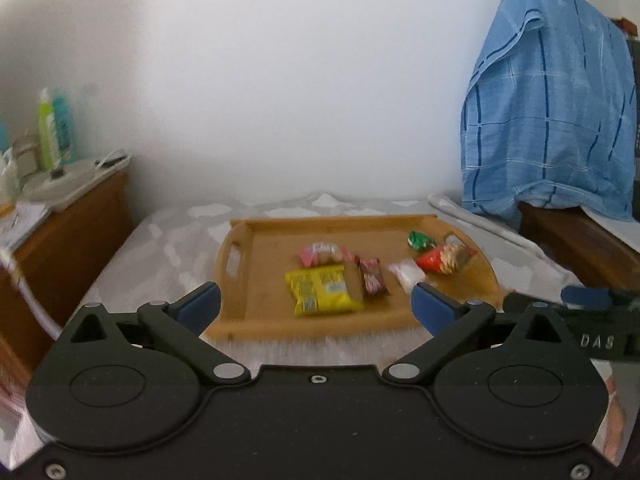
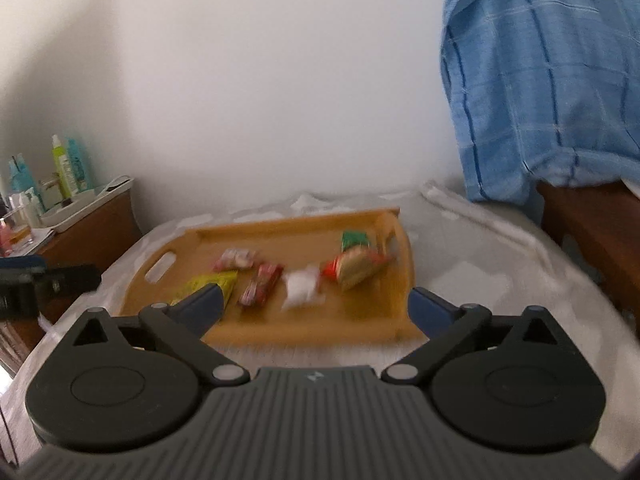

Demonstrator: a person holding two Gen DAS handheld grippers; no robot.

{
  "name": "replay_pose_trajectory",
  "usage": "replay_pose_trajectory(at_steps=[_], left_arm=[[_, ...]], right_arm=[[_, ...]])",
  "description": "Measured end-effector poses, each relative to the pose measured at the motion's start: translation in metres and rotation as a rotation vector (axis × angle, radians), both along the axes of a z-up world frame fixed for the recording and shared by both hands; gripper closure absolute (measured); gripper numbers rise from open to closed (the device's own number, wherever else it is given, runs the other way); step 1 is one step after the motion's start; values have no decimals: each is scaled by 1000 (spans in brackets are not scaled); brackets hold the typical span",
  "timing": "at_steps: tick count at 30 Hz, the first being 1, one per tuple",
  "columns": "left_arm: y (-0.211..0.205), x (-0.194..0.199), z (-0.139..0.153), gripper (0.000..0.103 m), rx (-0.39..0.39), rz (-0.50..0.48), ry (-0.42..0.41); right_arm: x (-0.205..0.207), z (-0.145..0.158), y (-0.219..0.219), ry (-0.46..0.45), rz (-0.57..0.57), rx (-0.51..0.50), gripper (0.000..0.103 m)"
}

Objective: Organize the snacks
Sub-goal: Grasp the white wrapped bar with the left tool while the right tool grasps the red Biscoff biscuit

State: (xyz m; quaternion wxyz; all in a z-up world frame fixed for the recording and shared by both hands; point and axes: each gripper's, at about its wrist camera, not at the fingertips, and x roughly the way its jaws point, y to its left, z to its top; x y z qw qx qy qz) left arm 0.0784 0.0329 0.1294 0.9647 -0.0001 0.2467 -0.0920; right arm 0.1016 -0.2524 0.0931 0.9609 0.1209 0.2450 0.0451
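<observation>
A wooden tray (image 1: 256,312) (image 2: 360,320) lies on a grey patterned bed cover and holds several snacks. In it are a yellow packet (image 1: 320,290) (image 2: 216,282), a pink packet (image 1: 320,254) (image 2: 236,259), a dark red bar (image 1: 372,278) (image 2: 260,282), a white packet (image 1: 404,272) (image 2: 302,286), a red-and-tan packet (image 1: 444,260) (image 2: 356,266) and a green packet (image 1: 418,239) (image 2: 354,240). My left gripper (image 1: 316,304) is open and empty, short of the tray's near edge. My right gripper (image 2: 316,304) is open too, with nothing in it, near that same edge.
A wooden nightstand (image 1: 68,240) (image 2: 92,224) with bottles and a white dish stands at the left. A blue checked cloth (image 1: 548,120) (image 2: 552,80) hangs over wooden furniture at the right. The white wall is behind the bed cover (image 1: 152,256) (image 2: 480,264).
</observation>
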Motion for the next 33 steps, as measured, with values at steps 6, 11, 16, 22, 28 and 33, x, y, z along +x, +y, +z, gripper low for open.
replay_pose_trajectory(at_steps=[6,11,16,22,28,33], left_arm=[[18,-44,-35,1,-22,76,31],[23,-55,-65,3,34,145,63],[29,-45,-85,12,12,185,114],[28,-26,-103,31,-11,218,167],[24,-18,-119,46,2,251,195],[18,-22,-116,80,3,237,183]], right_arm=[[-51,-27,16,20,-53,-18,0],[-77,-46,30,9,-50,-49,0],[-97,-67,45,-14,-107,-106,0],[-108,-88,54,-11,-108,-133,0],[-110,-96,61,-6,-70,-131,0],[-105,-95,67,1,-39,-156,12]])
